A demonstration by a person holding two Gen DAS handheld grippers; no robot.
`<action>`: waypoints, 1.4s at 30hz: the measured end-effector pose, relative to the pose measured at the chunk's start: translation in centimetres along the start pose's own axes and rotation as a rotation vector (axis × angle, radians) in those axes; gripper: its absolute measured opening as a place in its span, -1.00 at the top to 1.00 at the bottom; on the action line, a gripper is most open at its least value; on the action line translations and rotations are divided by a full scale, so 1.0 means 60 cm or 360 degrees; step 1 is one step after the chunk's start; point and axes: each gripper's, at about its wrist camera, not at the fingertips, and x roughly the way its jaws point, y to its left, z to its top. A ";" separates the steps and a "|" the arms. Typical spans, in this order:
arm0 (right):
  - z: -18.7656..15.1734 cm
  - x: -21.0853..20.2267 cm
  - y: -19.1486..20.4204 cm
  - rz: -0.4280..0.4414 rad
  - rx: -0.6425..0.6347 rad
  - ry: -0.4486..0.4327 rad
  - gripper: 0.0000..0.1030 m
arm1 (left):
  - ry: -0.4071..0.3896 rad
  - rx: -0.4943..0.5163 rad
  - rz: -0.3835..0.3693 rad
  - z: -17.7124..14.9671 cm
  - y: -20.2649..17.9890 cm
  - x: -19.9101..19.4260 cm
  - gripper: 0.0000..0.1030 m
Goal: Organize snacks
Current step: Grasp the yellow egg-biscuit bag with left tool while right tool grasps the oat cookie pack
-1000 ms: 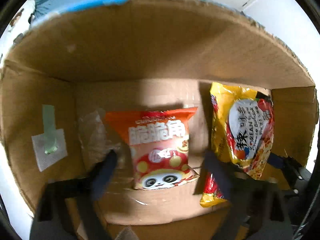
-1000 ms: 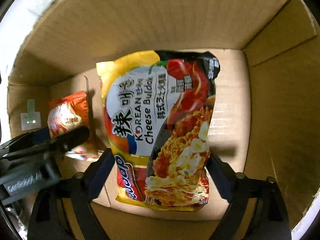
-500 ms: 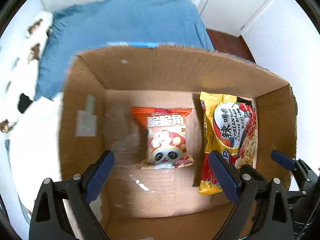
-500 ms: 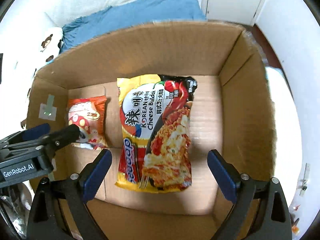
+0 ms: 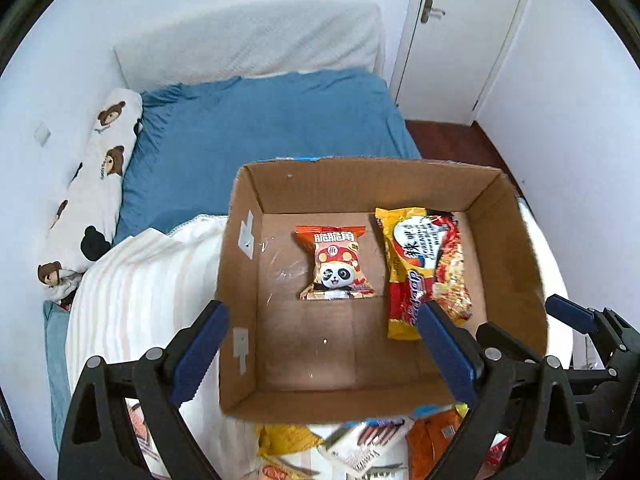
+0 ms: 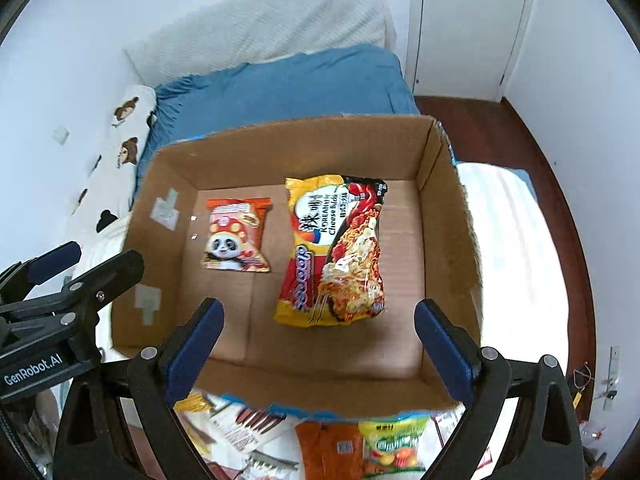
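Left tool: my left tool [image 5: 320, 344] was spread wide and carried nothing, hanging above the near left corner of the cardboard box [image 5: 248, 368].
Right tool: my right tool [image 6: 318, 342] was just as wide and just as empty, over the near edge of the box [image 6: 448, 216], with the left tool showing beside it at the left of that view.
Box contents: the panda snack bag [image 5: 335, 263] lay flat near the middle of the box floor; the noodle packet [image 5: 428, 268] lay flat just beside it, toward the right wall, apart from it (a strip of bare cardboard showed between them).
Loose snacks: more packets [image 6: 320, 436] lay on the bed outside the near wall of the box, among them an orange pack and a green-and-yellow candy bag [image 6: 394, 440].
Step in hand, as I judged it: going for the next loose packet.
Doing it well: I reckoned it best to take one packet by a flat edge, squeeze lightly so nothing inside got crushed, lift it over the near wall, and lay it in the bare area along the near edge or the right wall, in line with the two already down.
Risk: catching the box rim and shifting it on the soft bedding.
Noodle packet writing: "KOREAN", "Cheese Buldak" (roughly), a large Chinese character, and a blue logo I couldn't make out.
Panda bag writing: three white Chinese characters.
Left tool marking: "GenRobot.AI".
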 end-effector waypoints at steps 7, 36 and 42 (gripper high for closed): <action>-0.053 -0.042 0.015 0.0069 0.0019 -0.0056 -0.90 | -0.0077 -0.0060 -0.0019 -0.048 0.006 -0.070 -0.87; -0.382 0.209 0.015 0.0318 0.0379 0.0794 -0.90 | 0.0458 -0.0177 0.0167 -0.408 0.135 0.060 -0.87; -0.396 0.231 0.045 0.0146 0.0178 0.0783 -0.29 | 0.0586 0.0240 0.0067 -0.369 0.083 0.122 -0.87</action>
